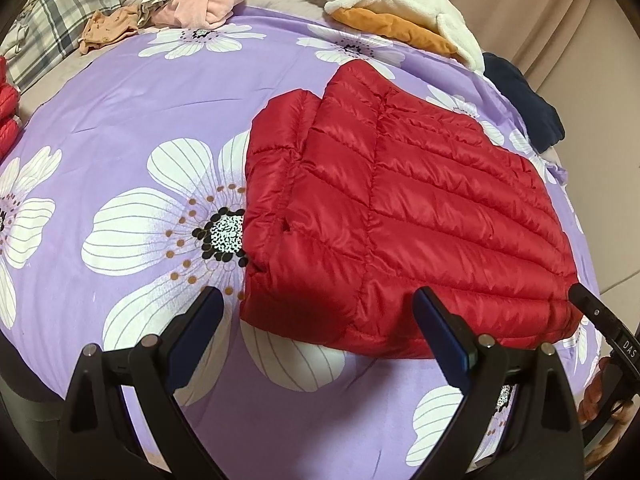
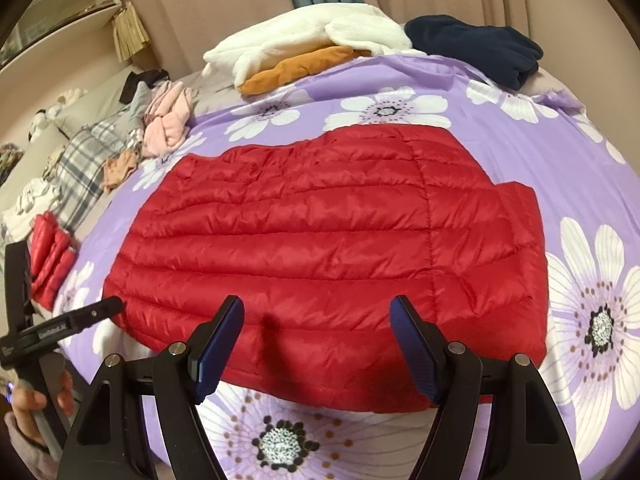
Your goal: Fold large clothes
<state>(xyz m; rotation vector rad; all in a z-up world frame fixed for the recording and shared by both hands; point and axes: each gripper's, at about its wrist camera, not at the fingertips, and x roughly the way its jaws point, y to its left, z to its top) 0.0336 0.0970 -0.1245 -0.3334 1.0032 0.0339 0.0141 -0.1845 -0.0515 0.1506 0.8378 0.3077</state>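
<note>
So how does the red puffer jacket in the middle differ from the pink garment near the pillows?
The red puffer jacket is spread flat and folded into a neat block on the purple floral bedspread; the pink garment sits crumpled in a heap. The jacket is shiny and quilted in rows, the pink one matte and soft-looking. The jacket lies right before both open grippers, the pink one far back. Both rest on the bed.

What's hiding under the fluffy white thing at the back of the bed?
An orange garment pokes out beneath the white fleece. How far it reaches underneath, or whether anything else lies there, is covered.
</note>
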